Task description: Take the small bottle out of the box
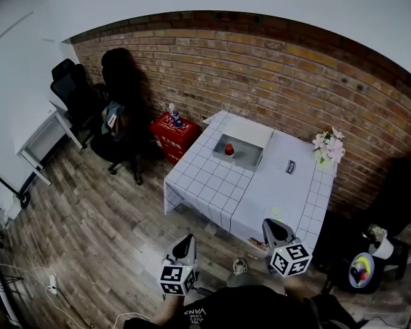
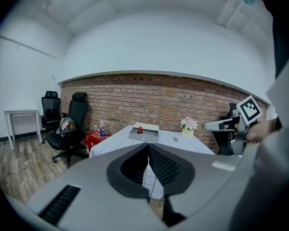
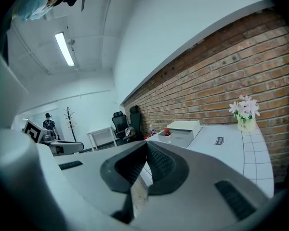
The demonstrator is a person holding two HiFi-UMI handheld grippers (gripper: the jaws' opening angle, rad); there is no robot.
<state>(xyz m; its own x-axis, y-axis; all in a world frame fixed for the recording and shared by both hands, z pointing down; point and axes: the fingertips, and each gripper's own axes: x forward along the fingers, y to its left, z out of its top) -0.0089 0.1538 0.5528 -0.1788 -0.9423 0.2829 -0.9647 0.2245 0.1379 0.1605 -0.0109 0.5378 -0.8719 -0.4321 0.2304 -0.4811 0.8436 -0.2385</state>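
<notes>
A bench [image 1: 216, 190] draped in a white cloth with a grid pattern stands against a red brick wall [image 1: 260, 67]. On it, towards the wall, sits an open shallow grey box [image 1: 251, 159]. The small bottle with a red cap [image 1: 229, 149] stands upright inside this box, close to its left end as the head view shows it. A flat white lid [image 1: 250, 130] lies just beyond the box, on its wall side, and seems to touch it. To the right of the box, well apart at the bench's far corner, is a small pot of pale pink and white flowers [image 1: 329, 146]. Between that pot and the box a small dark-printed label [image 1: 290, 167] lies flat on the cloth. Left of the box, off the bench and down on the wooden plank floor [image 1: 103, 232], is a red plastic crate [image 1: 171, 139] with a clear bottle [image 1: 174, 115] standing on top. Black office chairs [image 1: 120, 108] stand further left again. Both claws hang well short of the box, on the person's side and off the bench's near edge. The left claw [image 1: 188, 240] has its dark ribbed pads pressed together with nothing between them, as its own view [image 2: 148, 148] shows. The right claw [image 1: 271, 225] is likewise closed and empty [image 3: 147, 146], and both point towards the box.
</notes>
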